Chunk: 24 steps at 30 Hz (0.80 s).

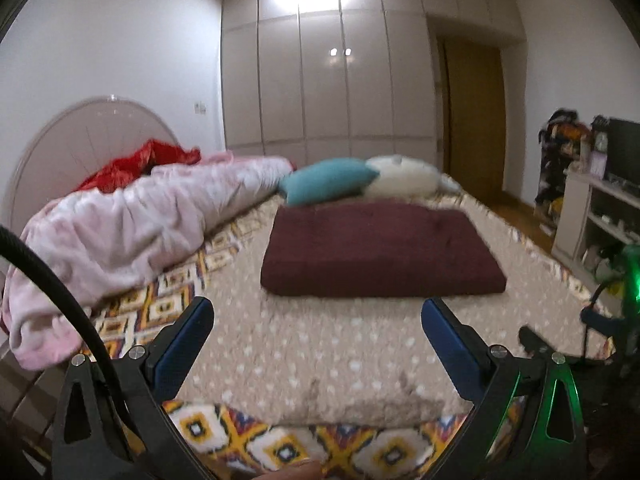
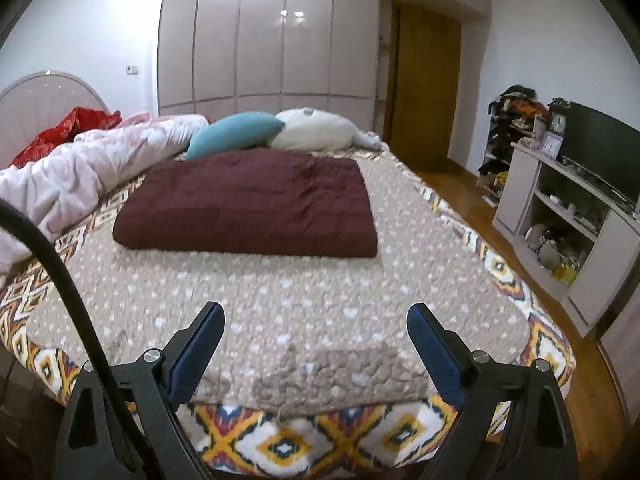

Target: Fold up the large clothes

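A beige blanket with white spots (image 1: 312, 344) lies spread flat over the bed, and it also shows in the right wrist view (image 2: 304, 292). A dark maroon folded cloth (image 1: 376, 252) rests on it further back, also seen in the right wrist view (image 2: 252, 204). My left gripper (image 1: 316, 316) is open and empty above the blanket's near edge. My right gripper (image 2: 316, 320) is open and empty above the same edge, further right. The right gripper's body shows at the right edge of the left wrist view (image 1: 612, 320).
A patterned bedsheet (image 2: 288, 436) edges the bed. A pink duvet (image 1: 120, 224) and a red cloth (image 1: 136, 164) lie at the left by the headboard. Teal (image 2: 232, 132) and white (image 2: 316, 128) pillows lie behind the maroon cloth. A shelf unit with a TV (image 2: 576, 200) stands to the right, and wardrobes at the back.
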{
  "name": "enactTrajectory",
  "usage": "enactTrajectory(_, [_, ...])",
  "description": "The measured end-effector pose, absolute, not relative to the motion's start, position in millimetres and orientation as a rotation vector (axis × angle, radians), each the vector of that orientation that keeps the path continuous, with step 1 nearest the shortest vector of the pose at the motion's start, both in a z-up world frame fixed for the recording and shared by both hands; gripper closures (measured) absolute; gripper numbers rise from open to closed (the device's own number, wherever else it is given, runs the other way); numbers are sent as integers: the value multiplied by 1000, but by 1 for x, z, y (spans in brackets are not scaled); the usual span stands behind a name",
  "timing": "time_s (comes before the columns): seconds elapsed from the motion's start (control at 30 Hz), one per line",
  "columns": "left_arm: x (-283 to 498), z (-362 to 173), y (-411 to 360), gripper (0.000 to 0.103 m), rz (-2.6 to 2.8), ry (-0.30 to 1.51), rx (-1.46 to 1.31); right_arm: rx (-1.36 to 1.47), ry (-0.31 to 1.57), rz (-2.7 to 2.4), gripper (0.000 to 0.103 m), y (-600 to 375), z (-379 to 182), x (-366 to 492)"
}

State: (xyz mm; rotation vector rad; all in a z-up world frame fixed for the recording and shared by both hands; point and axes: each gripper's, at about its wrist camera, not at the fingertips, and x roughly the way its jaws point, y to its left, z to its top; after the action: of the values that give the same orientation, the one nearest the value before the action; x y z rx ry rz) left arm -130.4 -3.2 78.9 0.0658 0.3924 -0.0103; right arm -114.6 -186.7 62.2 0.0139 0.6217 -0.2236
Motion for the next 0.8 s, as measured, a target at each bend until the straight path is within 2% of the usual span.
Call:
enactTrajectory(0.37, [-111, 35, -6, 0, -12, 543, 82, -43, 722, -213, 8, -171, 34, -102])
enactTrajectory(0.8, [-108, 24, -7, 0, -12, 580, 90, -42, 795, -234, 8, -170, 20, -95])
